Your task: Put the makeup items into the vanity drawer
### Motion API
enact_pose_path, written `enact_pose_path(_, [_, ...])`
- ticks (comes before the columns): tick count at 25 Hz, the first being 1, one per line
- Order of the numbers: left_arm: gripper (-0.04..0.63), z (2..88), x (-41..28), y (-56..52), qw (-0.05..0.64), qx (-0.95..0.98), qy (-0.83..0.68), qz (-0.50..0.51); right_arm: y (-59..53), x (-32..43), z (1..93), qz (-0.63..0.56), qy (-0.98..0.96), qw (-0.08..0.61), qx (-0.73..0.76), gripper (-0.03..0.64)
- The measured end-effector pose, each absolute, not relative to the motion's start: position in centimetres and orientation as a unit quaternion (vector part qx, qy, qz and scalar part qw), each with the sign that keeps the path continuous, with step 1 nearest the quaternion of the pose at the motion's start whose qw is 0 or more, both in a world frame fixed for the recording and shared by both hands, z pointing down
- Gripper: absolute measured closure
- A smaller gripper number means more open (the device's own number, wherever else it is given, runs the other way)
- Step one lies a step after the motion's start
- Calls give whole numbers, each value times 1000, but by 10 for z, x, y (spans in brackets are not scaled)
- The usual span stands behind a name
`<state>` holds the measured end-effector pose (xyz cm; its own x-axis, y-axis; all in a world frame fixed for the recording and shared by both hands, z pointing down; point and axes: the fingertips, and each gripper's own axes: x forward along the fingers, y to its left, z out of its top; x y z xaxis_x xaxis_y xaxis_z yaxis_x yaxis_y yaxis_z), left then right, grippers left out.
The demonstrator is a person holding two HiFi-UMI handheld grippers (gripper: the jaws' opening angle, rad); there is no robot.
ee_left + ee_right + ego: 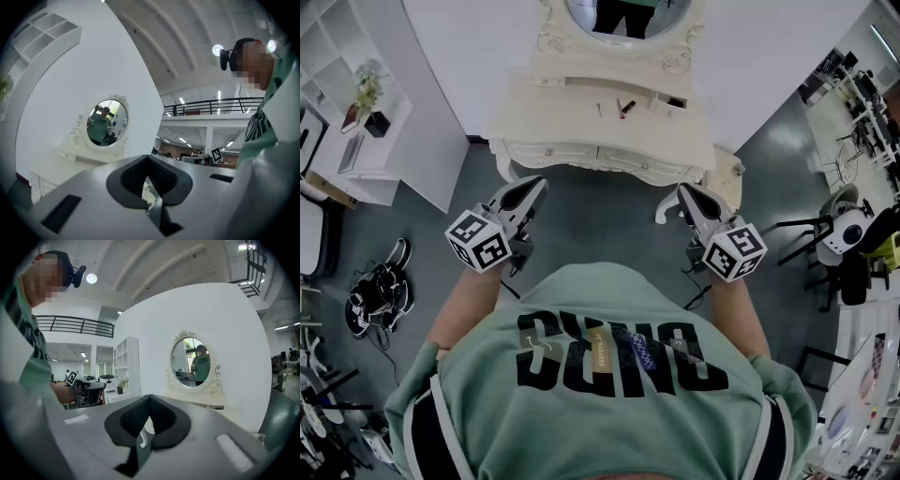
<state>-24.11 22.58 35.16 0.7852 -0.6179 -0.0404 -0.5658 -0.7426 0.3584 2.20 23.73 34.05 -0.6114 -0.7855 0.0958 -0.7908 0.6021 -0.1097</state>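
Closest beneath the head camera is the wearer's sage-green T-shirt with black lettering (609, 375), with both forearms reaching forward from it. From where I sit, the left gripper (534, 187) has its grey jaws pressed fully together, with nothing between them. Its own view shows the dark pads meeting at the tip (149, 158). The right gripper (684, 194) is the same, closed tight and empty (150, 397). Both hang over grey floor, just short of the cream-white carved vanity table (544, 122) and apart from it.

On the vanity top lie the makeup items: a small red-and-dark stick (625, 108) and a thin pale one (600, 110) just left of it, near the middle and well ahead of both grippers. The carved drawer front (623, 161) below the top edge looks closed. An oval ornate-framed mirror (619, 19) stands behind. A white shelf unit (356, 103) is off to the left.
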Motion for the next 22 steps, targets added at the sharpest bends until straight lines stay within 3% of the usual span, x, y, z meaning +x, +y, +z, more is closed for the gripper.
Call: enact_pose_path(22, [597, 351, -200, 226, 157, 932, -318, -70, 240, 58, 342, 73, -897, 3, 435, 609])
